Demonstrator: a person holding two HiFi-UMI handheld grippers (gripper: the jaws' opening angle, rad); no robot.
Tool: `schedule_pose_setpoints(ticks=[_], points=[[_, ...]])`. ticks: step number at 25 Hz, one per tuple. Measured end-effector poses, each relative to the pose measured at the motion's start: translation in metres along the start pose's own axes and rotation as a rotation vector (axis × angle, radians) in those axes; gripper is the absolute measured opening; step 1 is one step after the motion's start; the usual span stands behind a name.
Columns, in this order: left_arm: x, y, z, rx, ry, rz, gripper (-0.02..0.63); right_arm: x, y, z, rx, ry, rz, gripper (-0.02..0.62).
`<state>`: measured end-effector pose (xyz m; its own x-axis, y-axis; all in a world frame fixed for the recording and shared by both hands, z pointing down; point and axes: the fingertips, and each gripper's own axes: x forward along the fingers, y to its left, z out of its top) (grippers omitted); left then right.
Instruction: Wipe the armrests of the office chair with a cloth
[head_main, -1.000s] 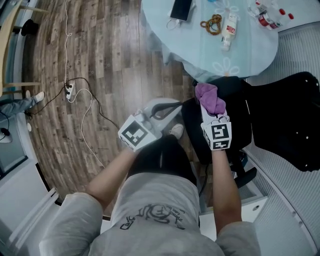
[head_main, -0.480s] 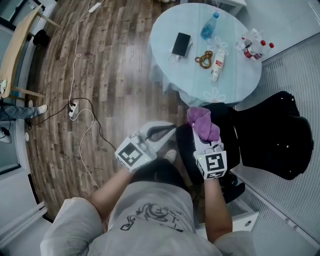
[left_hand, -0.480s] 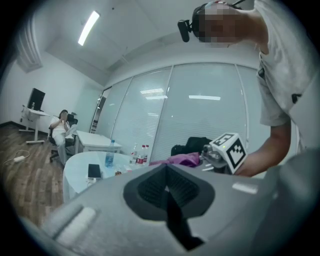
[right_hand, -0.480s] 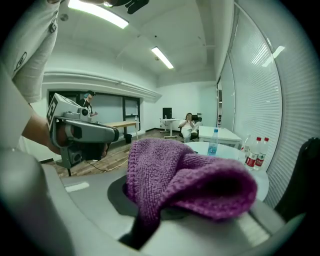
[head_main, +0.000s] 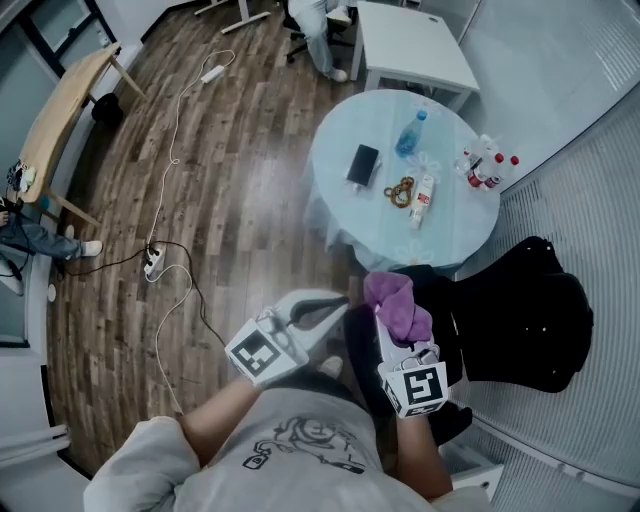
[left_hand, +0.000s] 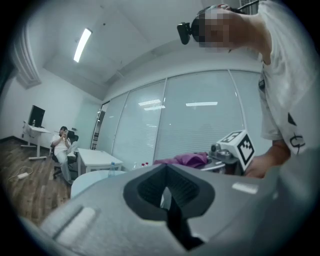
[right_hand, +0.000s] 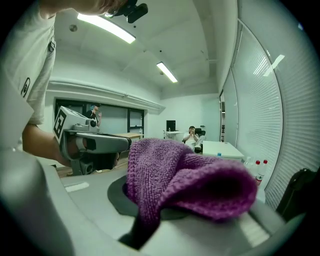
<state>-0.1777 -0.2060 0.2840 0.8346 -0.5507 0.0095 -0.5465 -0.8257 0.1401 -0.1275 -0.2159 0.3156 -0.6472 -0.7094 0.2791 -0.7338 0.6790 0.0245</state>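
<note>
wood floor (head_main: 240, 170); right gripper (head_main: 394, 322) grips cloth (head_main: 392, 297)

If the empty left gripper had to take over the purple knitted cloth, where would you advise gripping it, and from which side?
I would take the bunched fold of the purple knitted cloth that bulges past the right gripper, whose jaws are shut on one end. The left gripper should open and come from its own side, where that fold stands free.

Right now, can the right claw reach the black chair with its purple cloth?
Probably yes. The right claw holds the purple cloth just beside the black chair, and nothing sits between them; it only seems to need lowering.
</note>
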Motion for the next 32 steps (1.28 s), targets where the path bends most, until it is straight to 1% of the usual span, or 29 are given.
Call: schedule_pose_setpoints(ticks=[3, 6, 11, 15, 19, 22, 29, 32], points=[[-0.010, -0.010, 0.026, 0.033, -0.019, 0.009, 0.001, -0.015, 0.010, 0.030, -0.004, -0.037, 0.004, 0.028], [-0.020, -0.022, 0.049, 0.059, -0.036, 0.014, 0.001, -0.028, 0.024, 0.055, 0.006, -0.074, 0.029, 0.028], [-0.035, -0.039, 0.080, 0.071, -0.052, 0.023, 0.001, -0.051, 0.044, 0.092, -0.027, -0.121, 0.056, 0.028], [-0.051, -0.053, 0.105, 0.091, -0.080, 0.034, 0.000, -0.065, 0.064, 0.114, -0.039, -0.155, 0.081, 0.029], [-0.057, -0.068, 0.116, 0.106, -0.078, 0.036, 0.001, -0.077, 0.079, 0.127, -0.034, -0.168, 0.105, 0.028], [-0.059, -0.073, 0.119, 0.100, -0.078, 0.040, 0.001, -0.082, 0.085, 0.133, -0.046, -0.184, 0.117, 0.029], [-0.059, -0.073, 0.125, 0.107, -0.090, 0.046, 0.002, -0.080, 0.081, 0.139, -0.048, -0.196, 0.100, 0.029], [-0.058, -0.073, 0.125, 0.111, -0.087, 0.045, 0.002, -0.079, 0.081, 0.137, -0.055, -0.186, 0.103, 0.029]])
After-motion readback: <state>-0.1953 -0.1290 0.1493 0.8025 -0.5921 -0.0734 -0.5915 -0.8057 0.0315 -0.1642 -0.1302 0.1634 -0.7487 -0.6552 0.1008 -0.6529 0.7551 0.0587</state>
